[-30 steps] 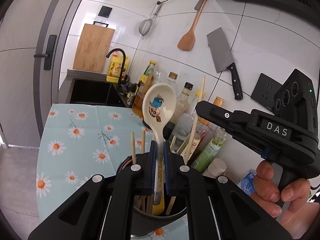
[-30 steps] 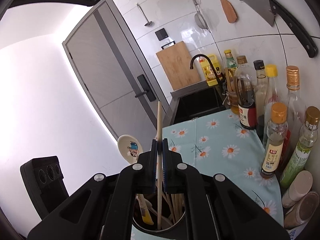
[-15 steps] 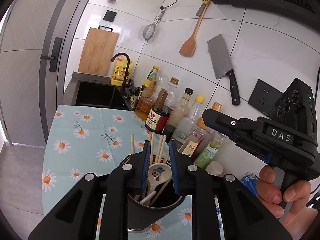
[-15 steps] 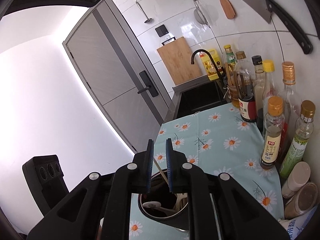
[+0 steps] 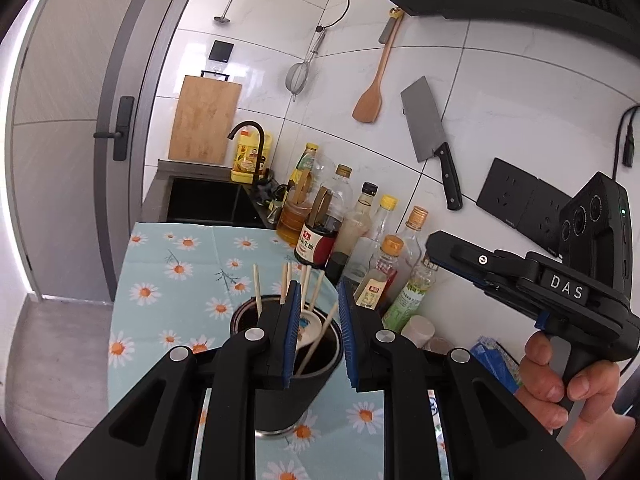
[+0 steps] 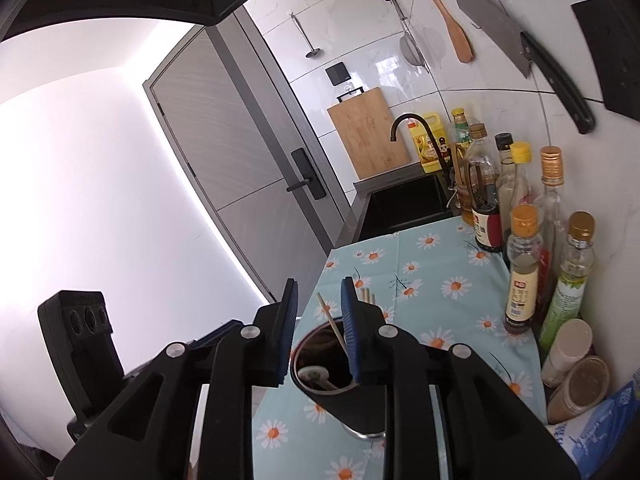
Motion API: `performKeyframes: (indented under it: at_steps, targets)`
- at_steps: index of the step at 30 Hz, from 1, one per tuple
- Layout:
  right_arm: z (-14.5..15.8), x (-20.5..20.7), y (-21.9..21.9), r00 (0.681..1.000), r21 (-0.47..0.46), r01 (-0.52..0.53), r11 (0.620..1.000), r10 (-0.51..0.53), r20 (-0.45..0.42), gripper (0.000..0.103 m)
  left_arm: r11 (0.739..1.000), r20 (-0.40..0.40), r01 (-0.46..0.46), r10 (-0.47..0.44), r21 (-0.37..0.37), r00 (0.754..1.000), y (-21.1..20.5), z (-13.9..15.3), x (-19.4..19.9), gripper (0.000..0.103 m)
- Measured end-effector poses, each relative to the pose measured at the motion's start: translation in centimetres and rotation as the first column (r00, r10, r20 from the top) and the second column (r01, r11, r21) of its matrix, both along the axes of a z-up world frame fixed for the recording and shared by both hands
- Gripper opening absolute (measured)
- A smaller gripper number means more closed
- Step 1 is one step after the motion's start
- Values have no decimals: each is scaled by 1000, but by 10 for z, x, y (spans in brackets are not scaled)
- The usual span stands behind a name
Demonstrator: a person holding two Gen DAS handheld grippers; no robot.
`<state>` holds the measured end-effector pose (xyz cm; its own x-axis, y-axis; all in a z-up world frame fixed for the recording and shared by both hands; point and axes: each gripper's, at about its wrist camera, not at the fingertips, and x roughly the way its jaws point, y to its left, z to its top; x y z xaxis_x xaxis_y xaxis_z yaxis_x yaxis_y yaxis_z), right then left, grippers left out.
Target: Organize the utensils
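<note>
The dark utensil holder (image 5: 296,376) stands on the table (image 5: 168,280), which is covered by a daisy-print cloth; in the left wrist view it sits just below centre, toward 6 o'clock. Inside it lie a white ceramic spoon (image 5: 310,330) and several wooden chopsticks (image 5: 257,288), their tips fanning out toward 12 o'clock above the rim.

The left hand-held gripper (image 5: 319,334) hangs over the holder's mouth with its blue-padded jaws parted; nothing is pinched between them, and the pads touch neither spoon nor chopsticks. The right hand-held gripper (image 6: 319,332) likewise hangs above the holder (image 6: 340,396), and its jaws have just been opening; one chopstick (image 6: 332,322) shows in the gap behind them, ungripped.

At 3 o'clock in the left view, a hand (image 5: 568,388) clasps the right device's handle. Sauce bottles (image 5: 320,228) line the tiled wall at 1 o'clock from the holder, well apart from both tools.
</note>
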<state>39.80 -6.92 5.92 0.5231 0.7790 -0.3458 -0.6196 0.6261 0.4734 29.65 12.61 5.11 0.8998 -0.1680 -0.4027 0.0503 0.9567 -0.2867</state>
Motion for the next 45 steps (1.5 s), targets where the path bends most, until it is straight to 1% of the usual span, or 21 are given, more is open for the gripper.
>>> performKeyframes:
  at_steps: [1,2,3,6,10,12,15,16,17,19,20,24,25,26,27,29,31,32,36,41,45]
  targets:
    - [0,-3,-6,1000,-2,-2,1000,2,5,28,1000,-1,-7,7,9,1000,-4,2,-6,20]
    - [0,-7,-10,1000,-5,-3,1000,3,8,30,1000,-1,-10,10,11,1000,-6,3,-8,24]
    - [0,-10,-17,1000,-10,-6,1000,6,14,30,1000,-3,-20,20,14,1000,-9,4,-12,25]
    - [-3,-17,-32,1000,-34,-11,999,12,25,37,999,-14,-37,38,21,999,-18,3,-22,25]
    - [-14,-20,-47,999,-54,-43,998,43,-3,37,996,-33,-78,79,40,996,-34,-1,-39,25]
    - [-20,-23,-54,999,-66,-49,997,48,-12,37,995,-49,-91,93,48,994,-42,-4,-47,32]
    - [-28,-29,-57,997,-98,-74,992,71,-26,38,991,-66,-117,121,60,990,-50,-9,-58,34]
    - [-30,-32,-58,997,-102,-79,992,76,-28,42,992,-78,-117,121,56,990,-53,-12,-62,36]
    - [-32,-35,-60,996,-105,-83,991,80,-29,47,991,-86,-119,124,62,989,-56,-13,-66,39]
    - [-34,-43,-63,996,-106,-88,991,84,-38,51,989,-97,-126,133,74,986,-61,-15,-75,48]
    - [-35,-48,-66,995,-106,-90,990,86,-40,55,989,-104,-127,134,75,985,-63,-16,-79,54]
    - [-36,-66,-73,997,-140,-77,987,75,-19,69,987,-110,-131,142,96,984,-69,-18,-95,66]
    - [-37,-71,-74,997,-150,-75,986,74,-13,76,986,-106,-133,144,102,984,-69,-18,-100,69]
    - [-37,-76,-75,997,-159,-72,985,72,-7,81,986,-106,-130,141,104,984,-70,-18,-105,74]
    - [-39,-83,-76,998,-171,-67,983,68,0,84,986,-105,-127,138,106,985,-71,-18,-109,80]
    - [-41,-94,-77,998,-196,-61,979,64,7,95,985,-99,-130,141,112,985,-71,-16,-120,83]
    - [-42,-108,-81,998,-205,-55,977,58,6,98,988,-108,-123,133,96,985,-70,-16,-130,88]
    - [-43,-114,-83,999,-200,-54,978,55,-1,98,989,-114,-123,132,87,985,-70,-17,-134,97]
    - [-53,-139,-84,997,-216,-62,975,52,-51,98,990,-138,-123,132,67,982,-69,-22,-153,96]
    - [-63,-164,-88,998,-251,-40,967,27,-55,98,990,-170,-134,140,47,975,-70,-31,-173,96]
    - [-70,-181,-92,999,-284,-27,958,12,-52,98,991,-183,-126,134,52,974,-75,-40,-186,96]
